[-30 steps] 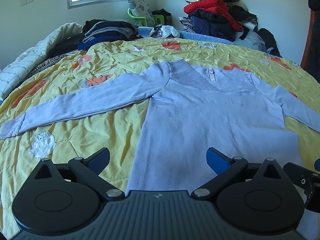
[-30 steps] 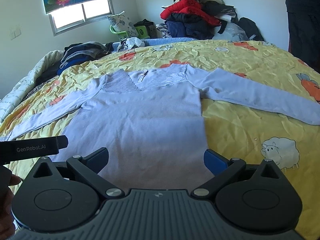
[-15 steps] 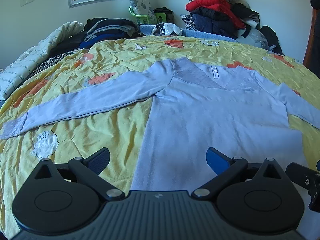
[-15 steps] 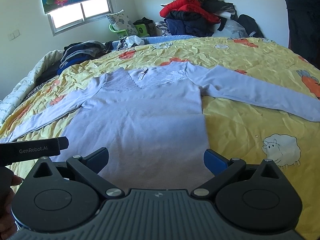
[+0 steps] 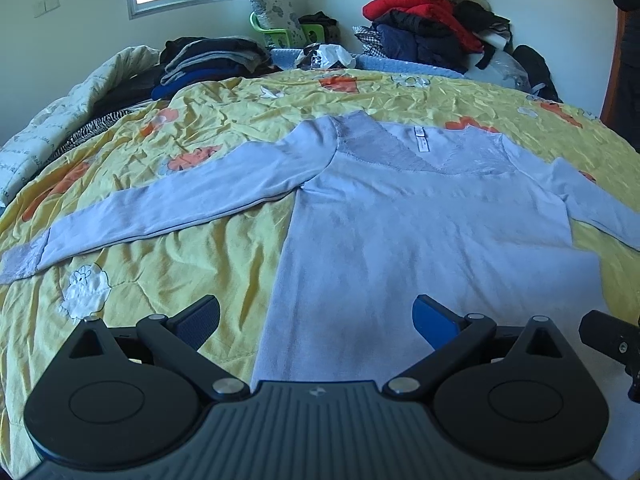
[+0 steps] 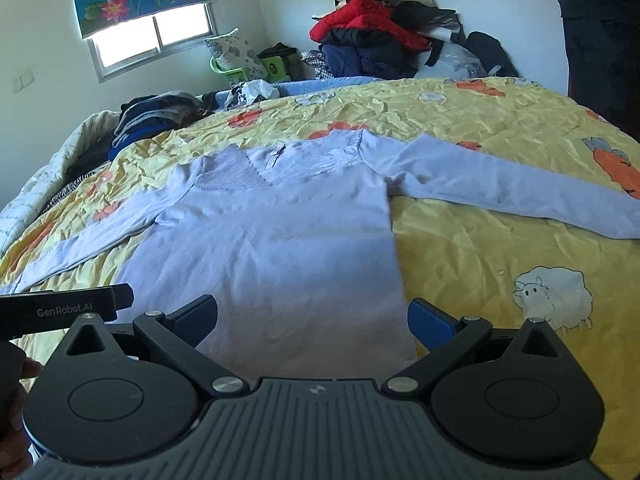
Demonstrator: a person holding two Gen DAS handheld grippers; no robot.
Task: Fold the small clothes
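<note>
A light blue long-sleeved V-neck sweater (image 5: 420, 232) lies flat, front up, on the yellow bedspread, both sleeves spread out to the sides. It also shows in the right wrist view (image 6: 280, 236). My left gripper (image 5: 316, 320) is open and empty above the sweater's lower left hem. My right gripper (image 6: 312, 320) is open and empty above the lower right hem. The left sleeve (image 5: 172, 204) reaches far left; the right sleeve (image 6: 500, 184) reaches far right.
The yellow bedspread (image 5: 168, 280) with orange and sheep prints covers the bed. Folded dark clothes (image 5: 212, 60) lie at the far left, a heap of red and dark jackets (image 5: 424, 28) at the far right. A person stands at the right (image 6: 600, 40).
Both grippers have drifted slightly back and up from the sweater; the view shifts a little. The sweater has not moved.
</note>
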